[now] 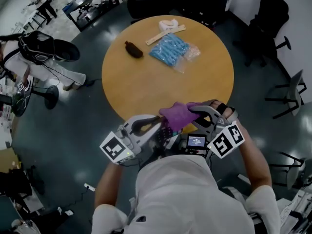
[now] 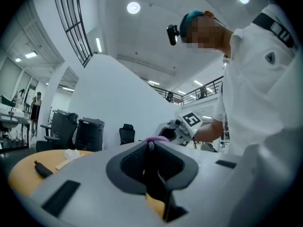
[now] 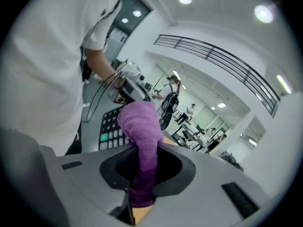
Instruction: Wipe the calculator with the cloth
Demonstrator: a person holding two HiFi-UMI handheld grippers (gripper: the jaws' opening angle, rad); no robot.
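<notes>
Two hand-held grippers are in use at the near edge of a round wooden table (image 1: 146,87), each carried by the person in the white shirt. Left gripper (image 1: 162,125): jaws drawn close together and clamped on the calculator (image 3: 111,124), which shows edge-on as a thin dark slab between the pads in the left gripper view. Right gripper (image 1: 193,112): jaws closed on a purple cloth (image 1: 178,113), a folded bunch of which runs up between the pads and bulges out past the tips. The calculator is held in the air between the two grippers, above the table's near rim and close to the person's chest, its key face turned towards the right gripper; rows of grey keys and one green key can be seen. The bunched end of the cloth sits over the upper part of that key face. Whether it actually presses on the keys cannot be told from any view. Further across the table, well apart from the work, lie a blue packet in clear wrapping (image 1: 170,50), a small dark brown object (image 1: 133,49), a pale flat strip (image 1: 165,34) and a white item (image 1: 168,23) at the far edge. Black chairs (image 1: 265,21) stand around the table on the dark floor, and other people are visible at benches in the background.
</notes>
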